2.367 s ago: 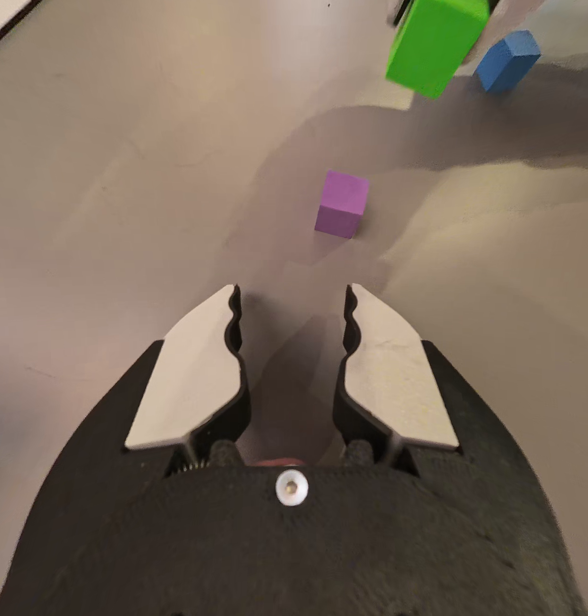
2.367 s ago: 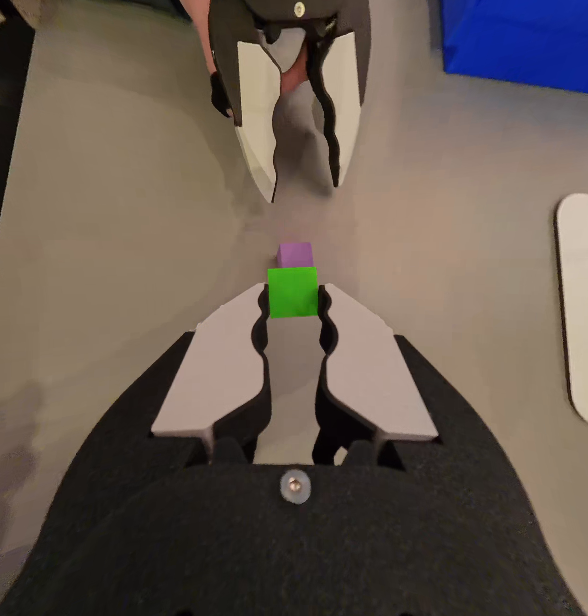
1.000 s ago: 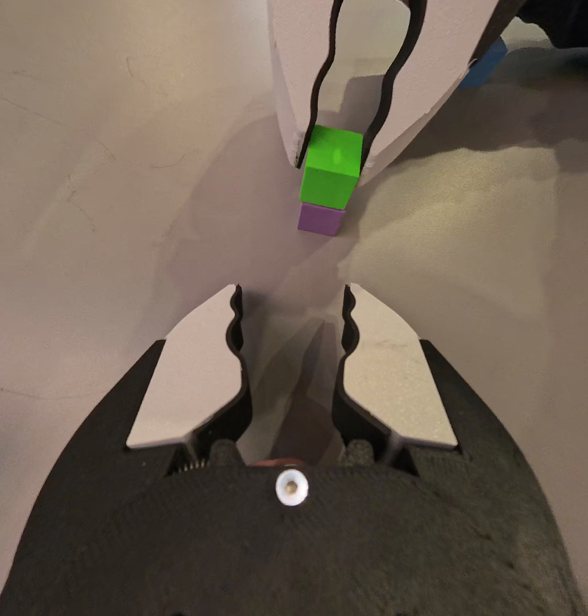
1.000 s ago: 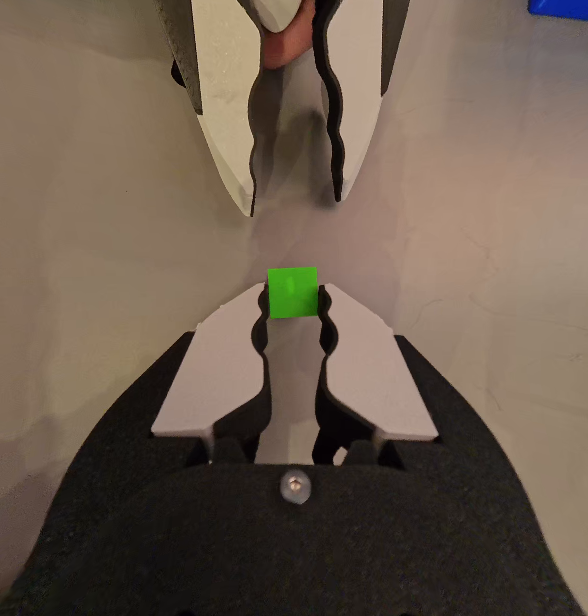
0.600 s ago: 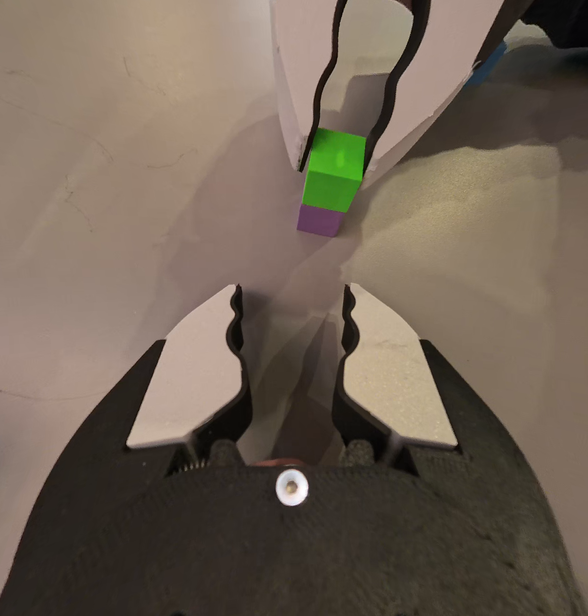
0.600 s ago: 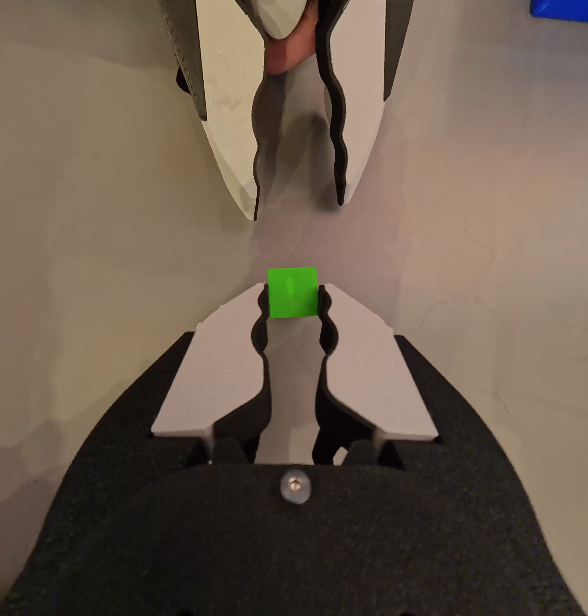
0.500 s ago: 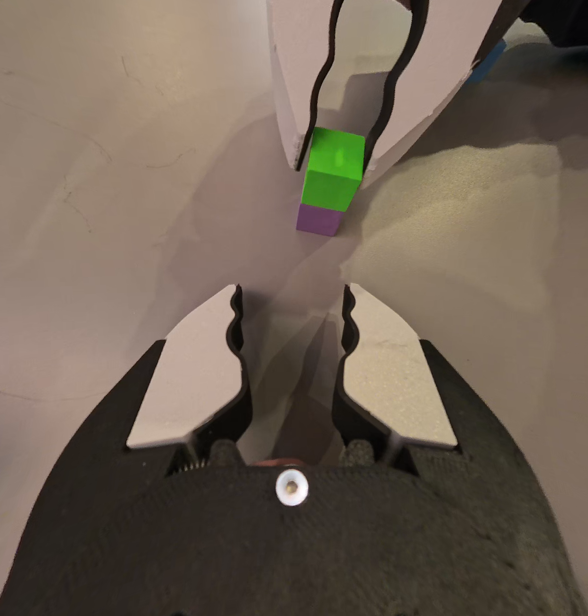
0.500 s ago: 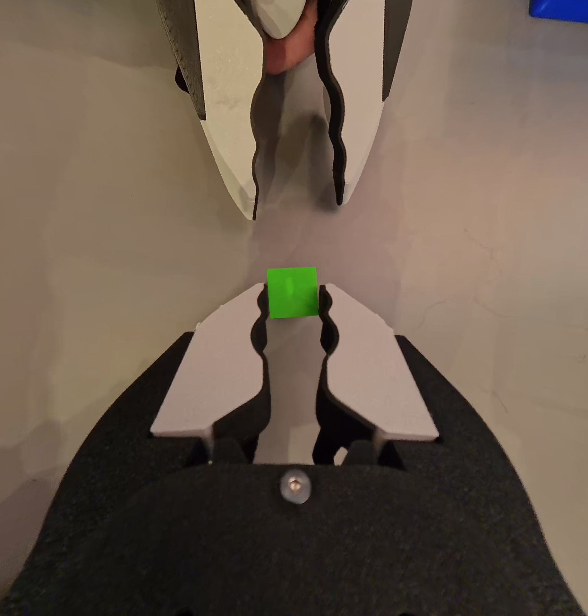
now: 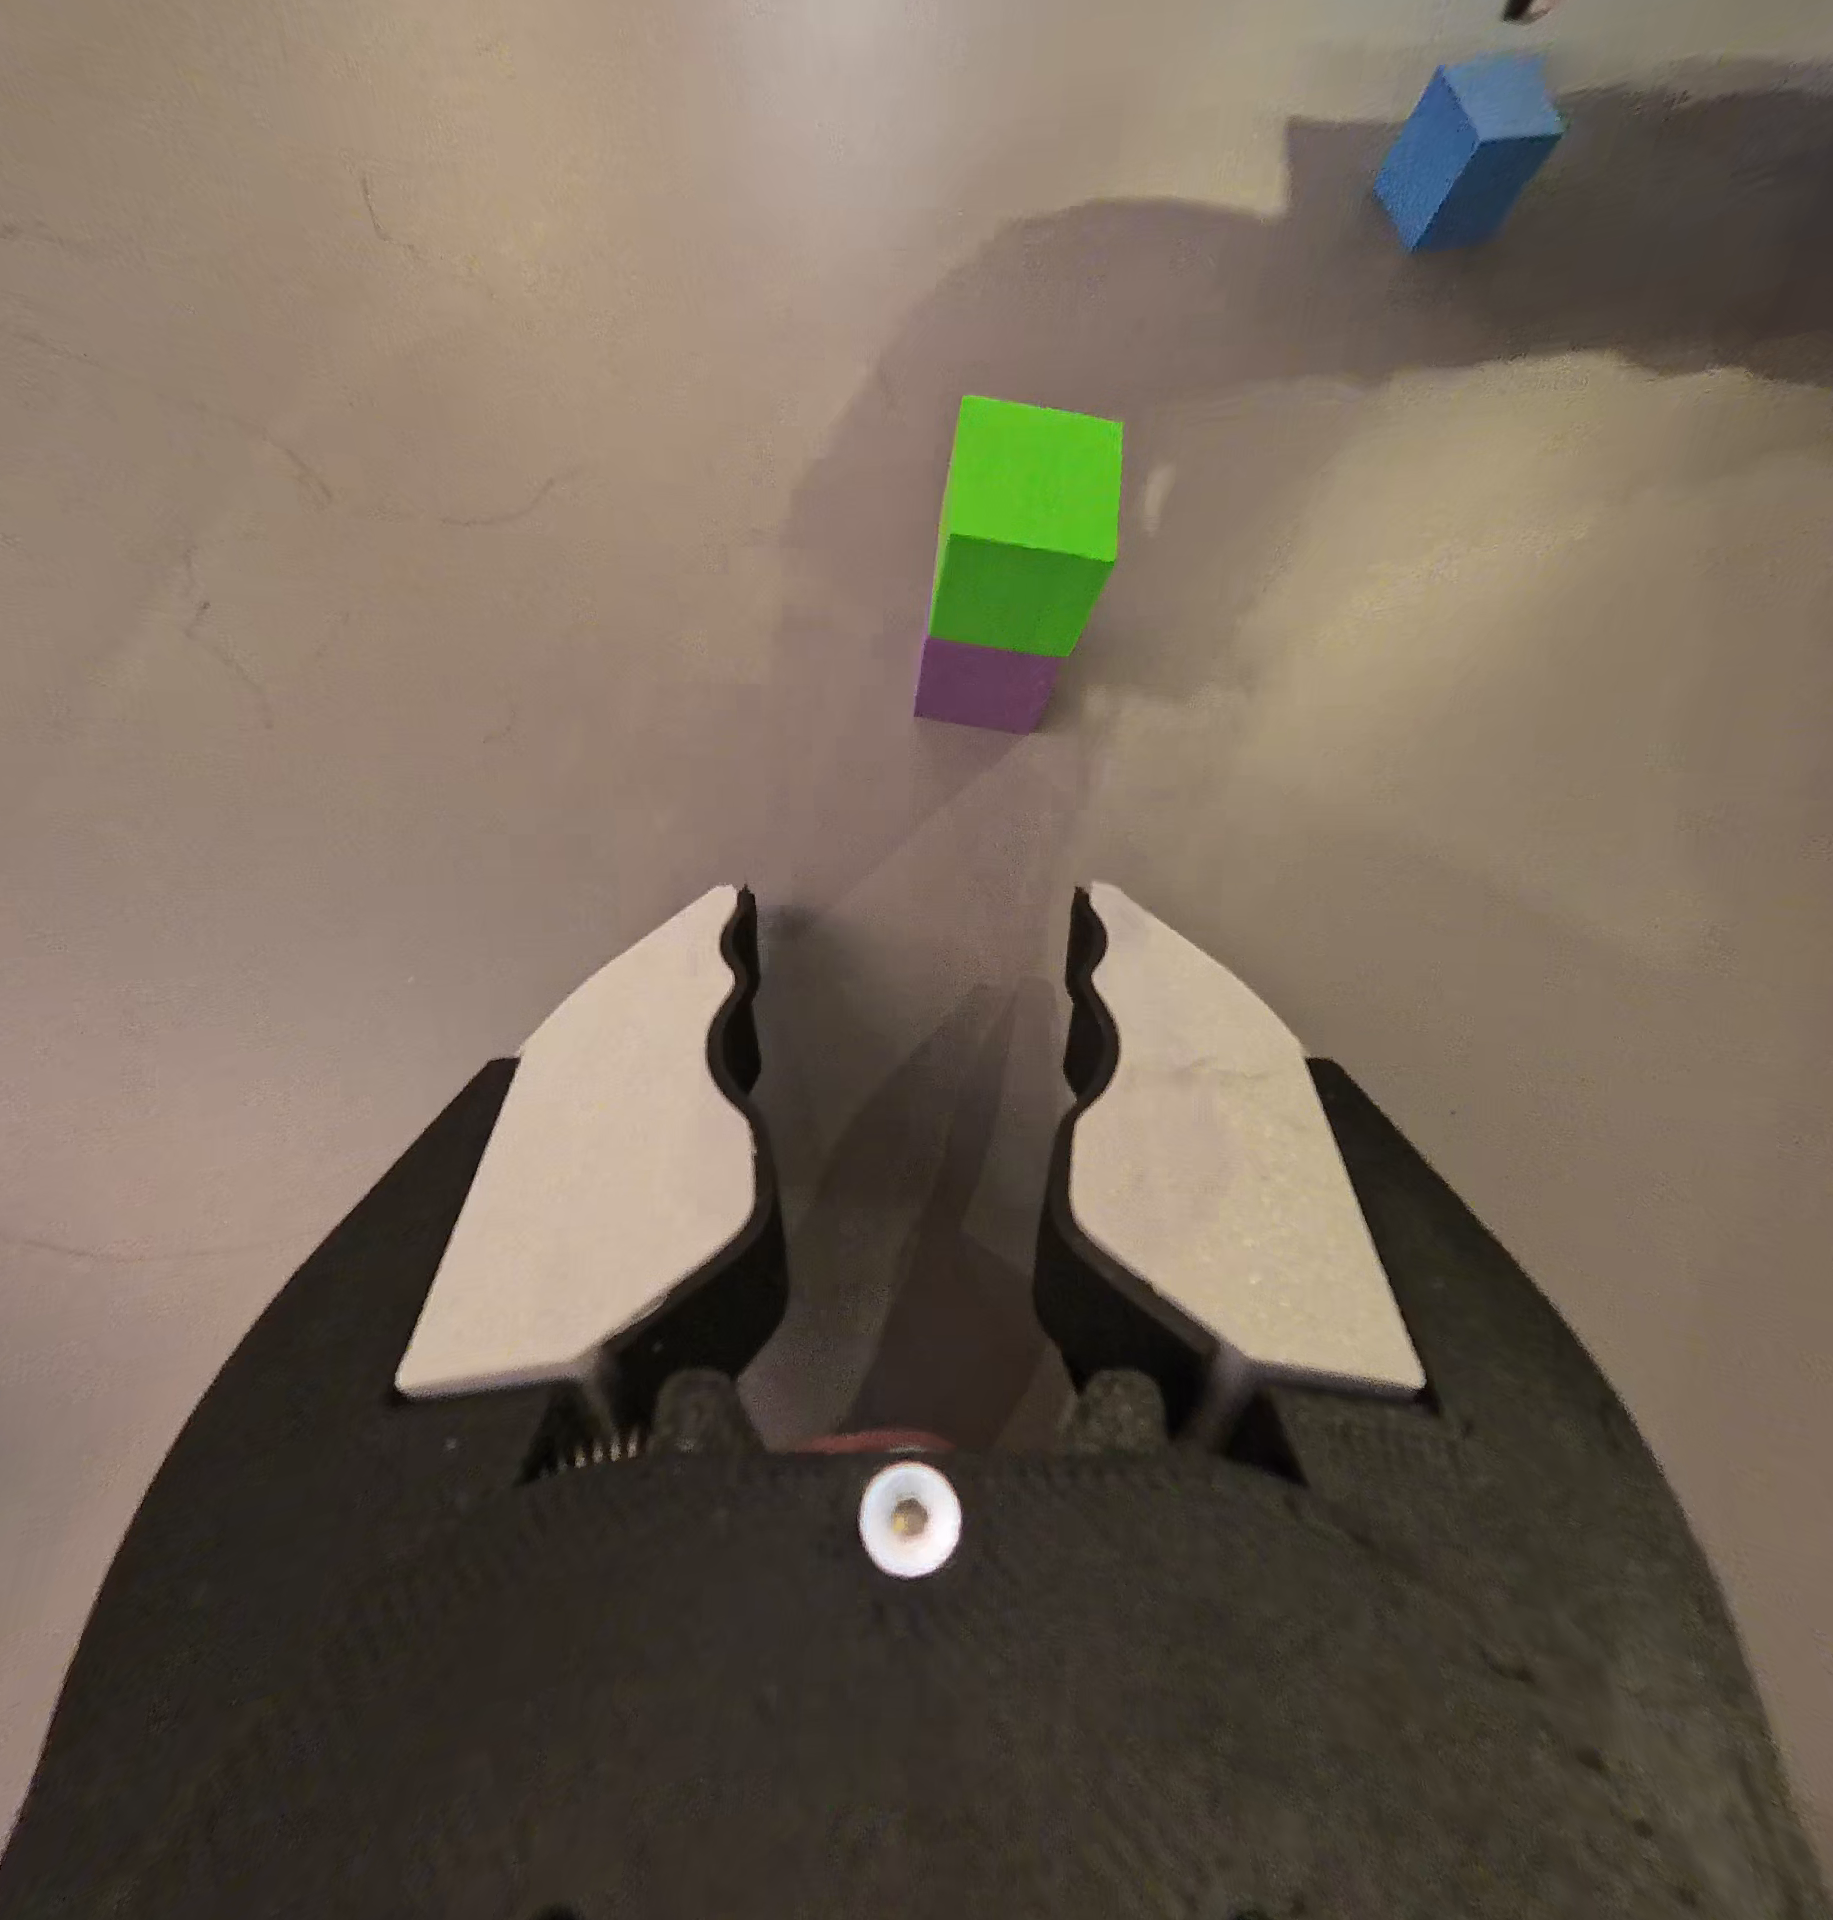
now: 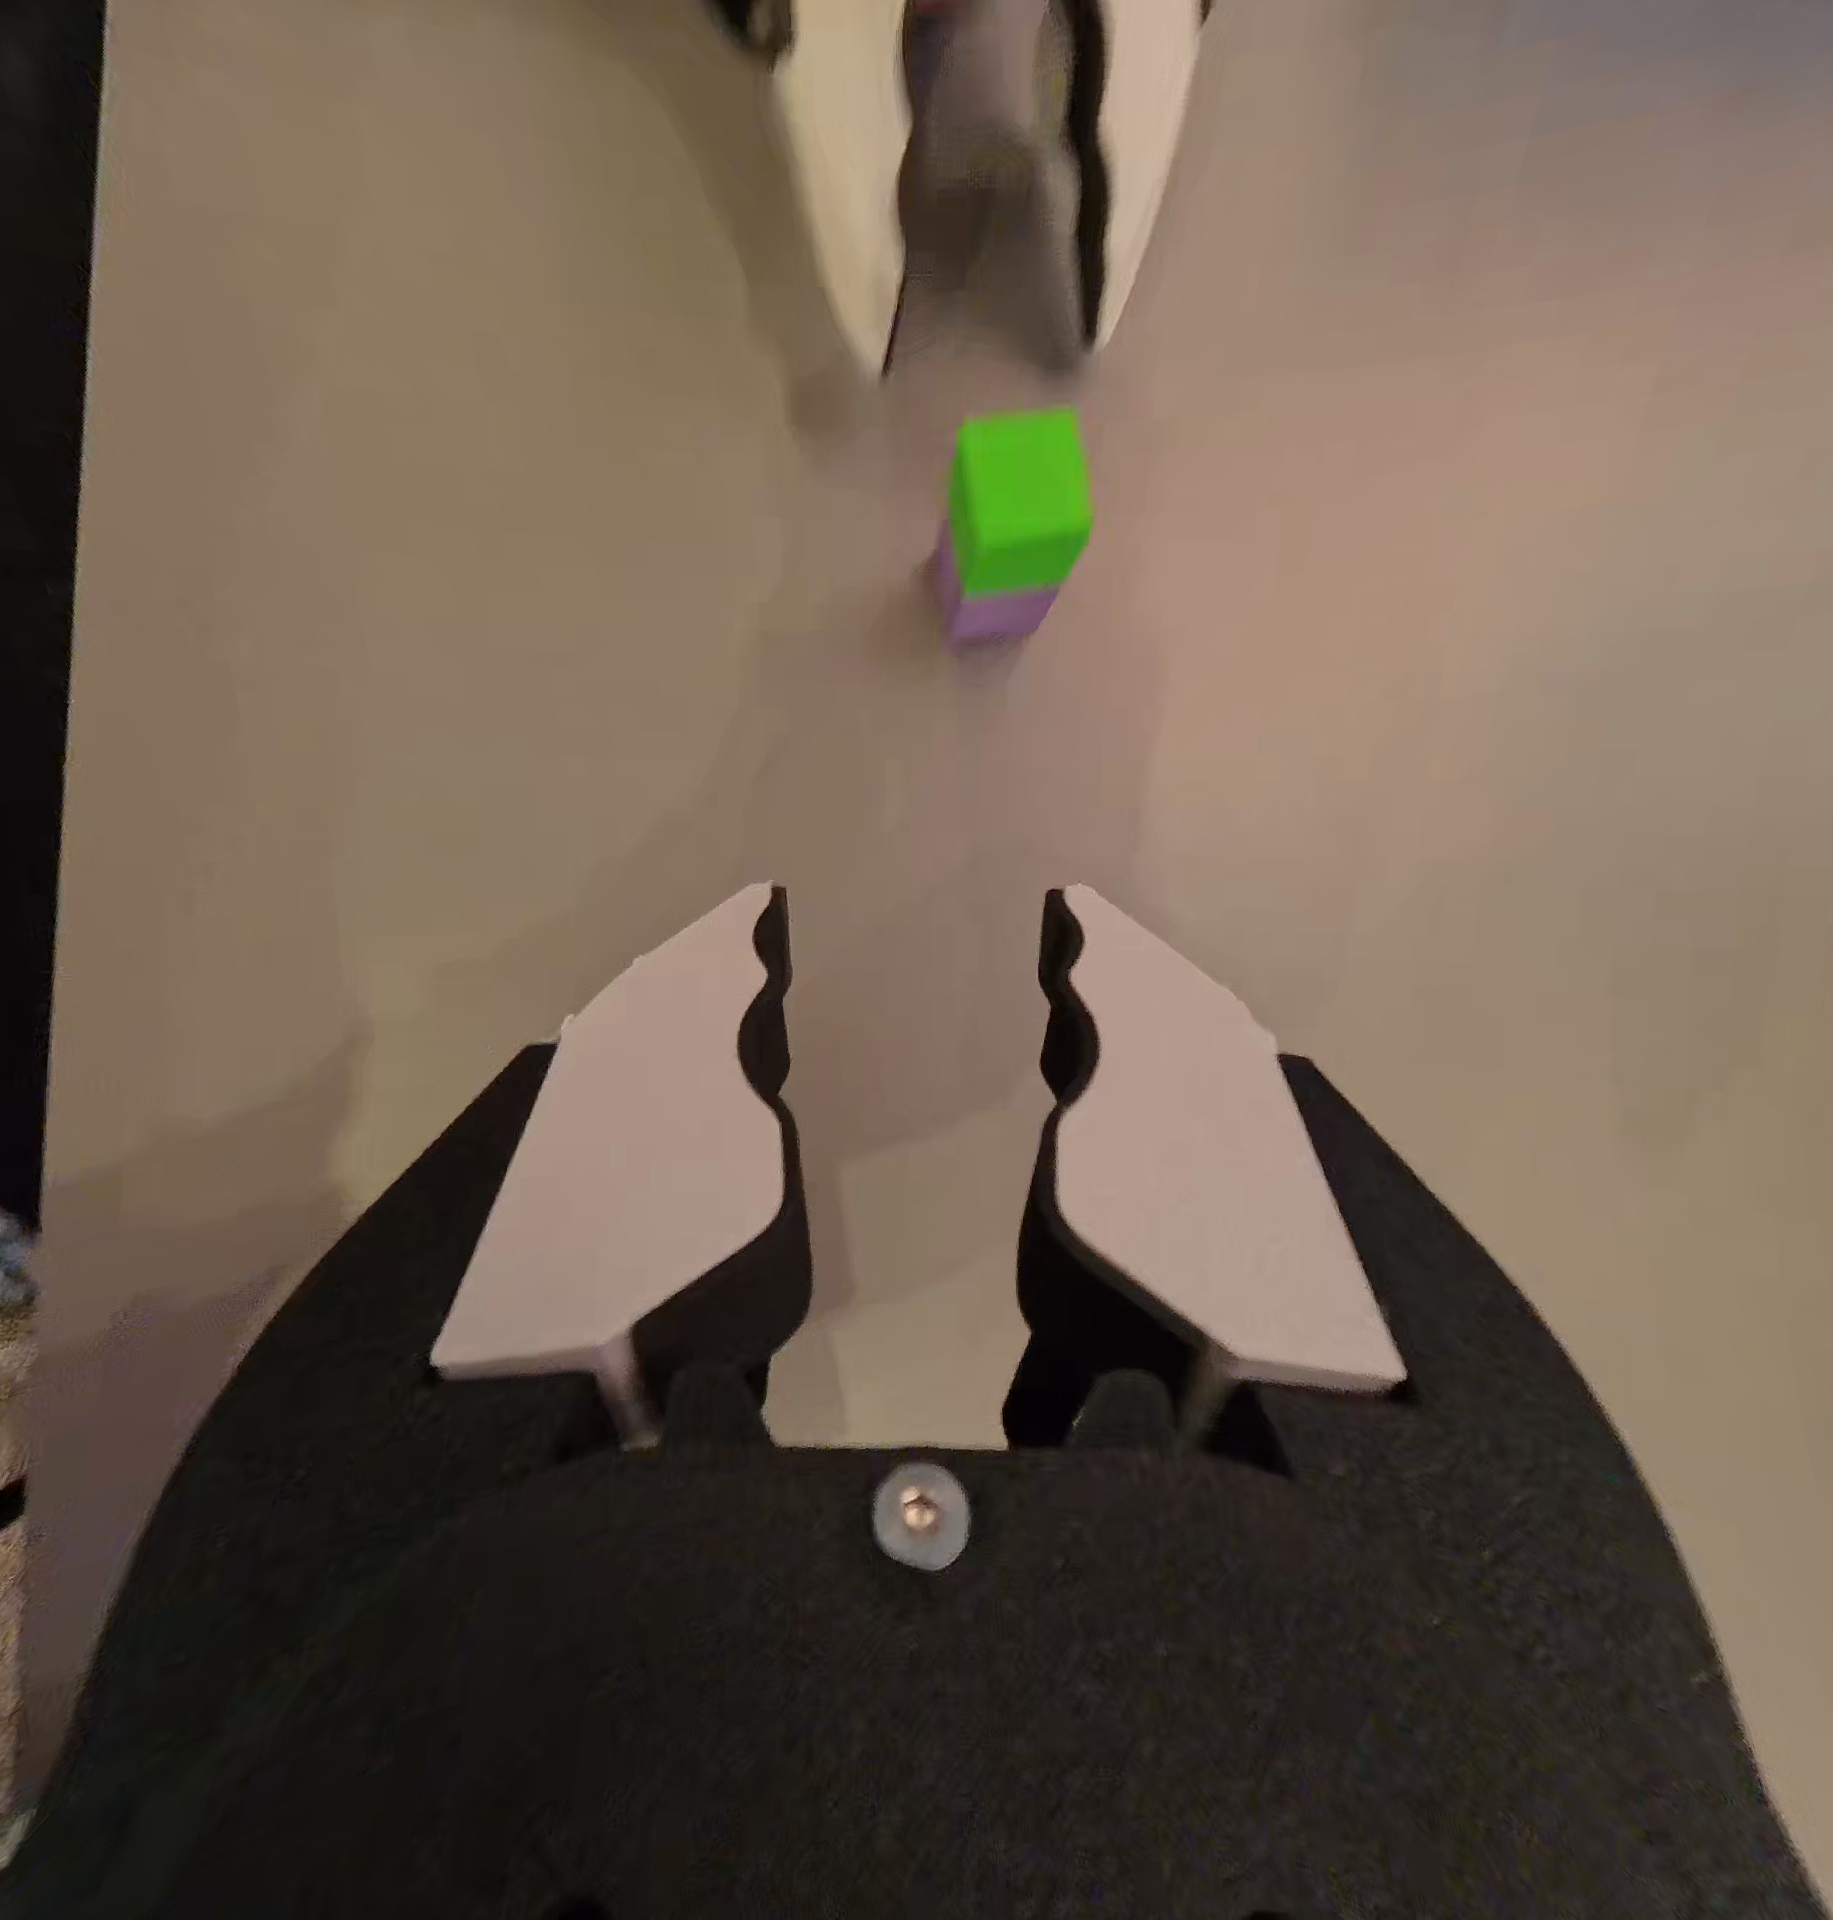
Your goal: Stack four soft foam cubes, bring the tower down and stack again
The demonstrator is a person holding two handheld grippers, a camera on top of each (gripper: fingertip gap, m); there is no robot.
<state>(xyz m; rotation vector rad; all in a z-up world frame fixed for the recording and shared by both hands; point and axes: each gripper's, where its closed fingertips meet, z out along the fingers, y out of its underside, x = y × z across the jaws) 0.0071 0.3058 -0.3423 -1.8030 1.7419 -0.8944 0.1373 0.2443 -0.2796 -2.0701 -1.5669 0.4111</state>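
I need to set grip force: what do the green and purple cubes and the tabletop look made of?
Green cube and purple cube: matte, uniform colour, no shine, likely soft foam. Tabletop: smooth, grey-beige with faint scratches, probably hard laminate.

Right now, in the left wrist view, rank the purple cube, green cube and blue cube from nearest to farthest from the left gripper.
1. Purple cube: just ahead, bottom of the stack.
2. Green cube: on top of the purple one.
3. Blue cube: far off, upper right.
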